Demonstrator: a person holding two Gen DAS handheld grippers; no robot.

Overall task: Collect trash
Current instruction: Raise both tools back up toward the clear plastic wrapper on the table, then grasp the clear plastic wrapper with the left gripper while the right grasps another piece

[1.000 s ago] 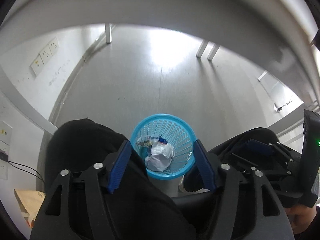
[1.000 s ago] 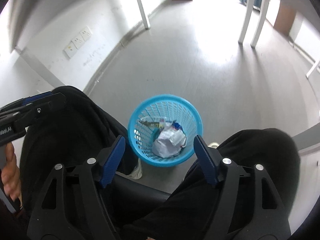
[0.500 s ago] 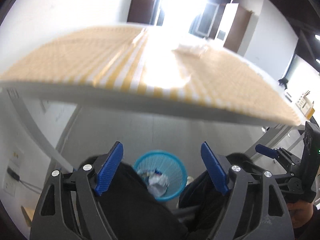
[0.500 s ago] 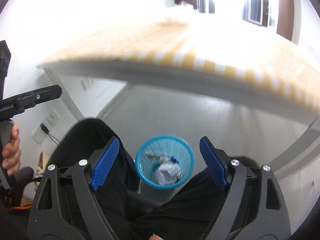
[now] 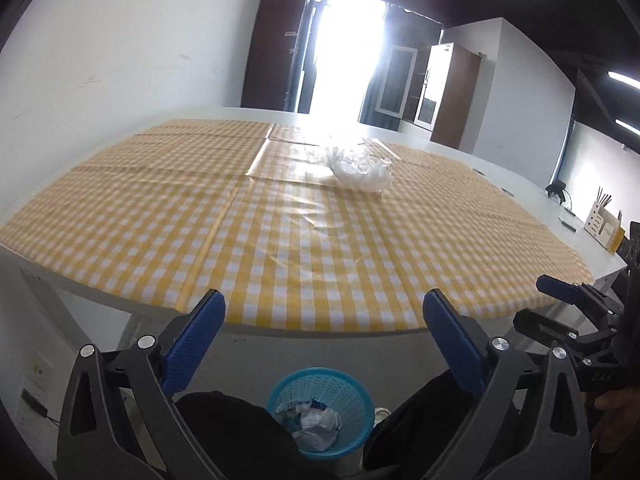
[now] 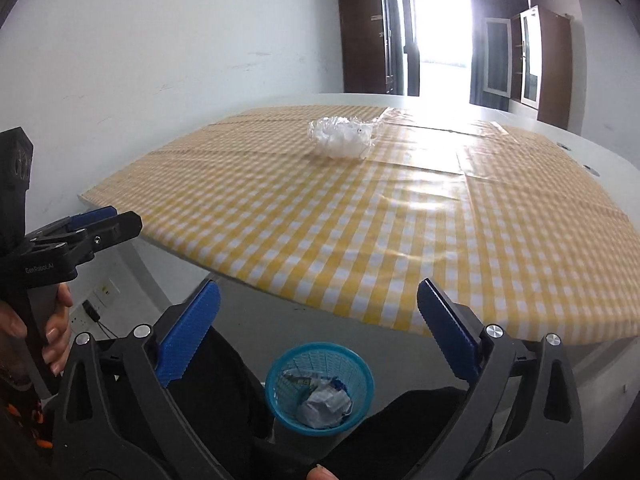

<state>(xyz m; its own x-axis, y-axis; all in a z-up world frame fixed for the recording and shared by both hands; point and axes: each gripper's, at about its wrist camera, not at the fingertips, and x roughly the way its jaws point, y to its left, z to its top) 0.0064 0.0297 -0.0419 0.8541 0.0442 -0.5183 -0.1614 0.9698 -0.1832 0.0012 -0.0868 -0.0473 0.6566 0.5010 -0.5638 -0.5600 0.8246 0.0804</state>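
Observation:
A crumpled clear plastic bag (image 5: pixel 360 170) (image 6: pixel 342 136) lies far back on the table with the yellow checked cloth (image 5: pixel 280 240) (image 6: pixel 400 220). On the floor below the table's near edge stands a blue mesh basket (image 5: pixel 322 412) (image 6: pixel 320 388) with crumpled white paper (image 6: pixel 324 402) and wrappers inside. My left gripper (image 5: pixel 323 300) hangs above the basket, its jaws opening with nothing between them. My right gripper (image 6: pixel 319 288) is beside it, jaws also opening and empty. Each gripper shows at the edge of the other's view.
The person's legs in black trousers (image 5: pixel 240 432) flank the basket. A wooden desk organiser (image 5: pixel 602 228) sits at the table's far right. Wall sockets (image 6: pixel 106 292) with a plugged cable are low on the left wall. Dark cabinets (image 6: pixel 368 32) stand by a bright doorway.
Both grippers rose from under the table to above its edge and tilted upward. Their jaws spread wider. The basket dropped to the bottom of both views and the tabletop with the bag came into sight.

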